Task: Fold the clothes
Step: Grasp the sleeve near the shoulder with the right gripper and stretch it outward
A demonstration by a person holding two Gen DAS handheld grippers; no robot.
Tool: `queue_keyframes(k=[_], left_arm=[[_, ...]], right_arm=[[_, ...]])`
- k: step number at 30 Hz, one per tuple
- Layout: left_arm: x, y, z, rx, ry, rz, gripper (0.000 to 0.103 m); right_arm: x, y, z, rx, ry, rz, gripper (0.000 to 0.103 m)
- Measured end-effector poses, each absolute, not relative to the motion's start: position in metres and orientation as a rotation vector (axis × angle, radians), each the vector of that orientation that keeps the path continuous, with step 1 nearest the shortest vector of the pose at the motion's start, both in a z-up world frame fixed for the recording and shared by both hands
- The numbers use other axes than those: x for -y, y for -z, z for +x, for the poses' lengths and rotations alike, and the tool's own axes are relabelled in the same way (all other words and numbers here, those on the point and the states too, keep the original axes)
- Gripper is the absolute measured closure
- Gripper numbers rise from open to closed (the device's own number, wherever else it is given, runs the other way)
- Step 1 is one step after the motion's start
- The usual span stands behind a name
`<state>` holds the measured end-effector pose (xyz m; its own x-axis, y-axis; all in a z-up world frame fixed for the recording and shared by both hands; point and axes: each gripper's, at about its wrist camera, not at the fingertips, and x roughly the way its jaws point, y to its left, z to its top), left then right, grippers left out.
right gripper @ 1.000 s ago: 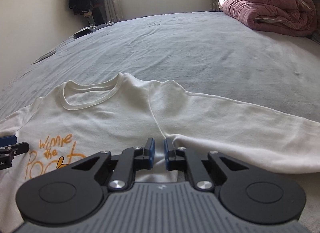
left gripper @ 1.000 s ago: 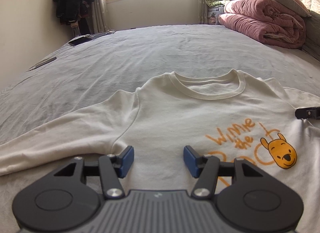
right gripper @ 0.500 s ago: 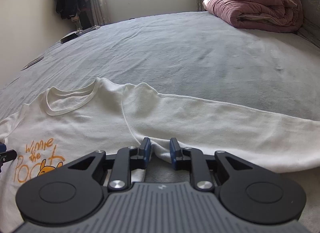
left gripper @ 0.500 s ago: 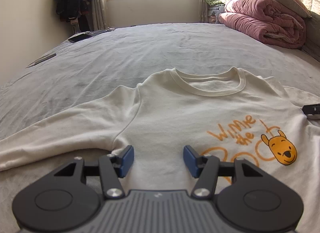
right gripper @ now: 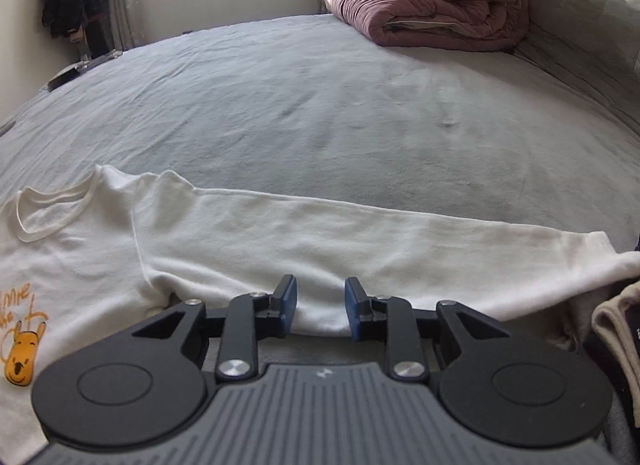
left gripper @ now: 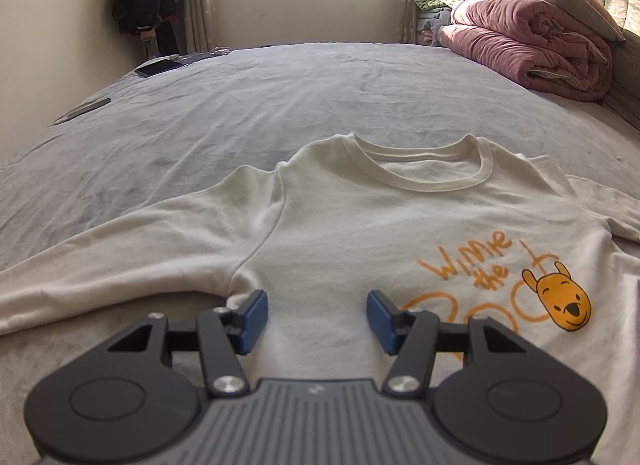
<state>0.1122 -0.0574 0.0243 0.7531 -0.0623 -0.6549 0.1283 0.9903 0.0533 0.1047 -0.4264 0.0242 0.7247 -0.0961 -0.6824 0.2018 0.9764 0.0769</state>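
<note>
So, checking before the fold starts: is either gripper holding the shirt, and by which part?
Nothing is held. The left gripper is open over the shirt; the right gripper has just been opening at the sleeve's lower edge.

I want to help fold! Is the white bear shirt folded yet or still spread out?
Spread out. The shirt lies flat on the bed, collar and print showing, one sleeve stretched straight out sideways.

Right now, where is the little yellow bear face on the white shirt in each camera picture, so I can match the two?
Left wrist view: the bear face sits at the right, on the white shirt, right of the open left gripper.
Right wrist view: the bear face is at the far left edge, left of the open right gripper.
Shared landmark: the folded pink quilt at the upper right in both.
</note>
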Motion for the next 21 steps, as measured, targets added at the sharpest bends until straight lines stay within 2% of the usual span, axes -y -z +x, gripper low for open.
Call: queue_keyframes(k=[1,4,12,13,15,16,21], left_arm=[[0.057,-0.025,0.112,-0.712,0.105,0.093,0.046],[0.056,-0.026,0.112,-0.716,0.107,0.084,0.046],[0.056,-0.025,0.111,-0.715,0.106,0.086,0.046],[0.056,-0.025,0.111,-0.715,0.106,0.088,0.046],[0.056,-0.025,0.111,-0.715,0.107,0.088,0.046],[0.056,-0.026,0.111,-0.715,0.108,0.087,0.046],[0.055,-0.029,0.11,-0.713,0.114,0.075,0.046]], right_arm=[[0.425,-0.027,0.102,-0.745,0.117,0.195,0.07],[0.418,-0.027,0.099,-0.803,-0.059,0.363,0.07],[0.41,-0.015,0.102,-0.841,-0.174,0.54,0.067],[0.407,-0.014,0.103,-0.851,-0.163,0.516,0.069],[0.398,-0.016,0.103,-0.857,-0.142,0.453,0.097],[0.393,-0.018,0.101,-0.853,-0.131,0.413,0.101],[0.381,-0.031,0.094,-0.828,-0.086,0.282,0.102]])
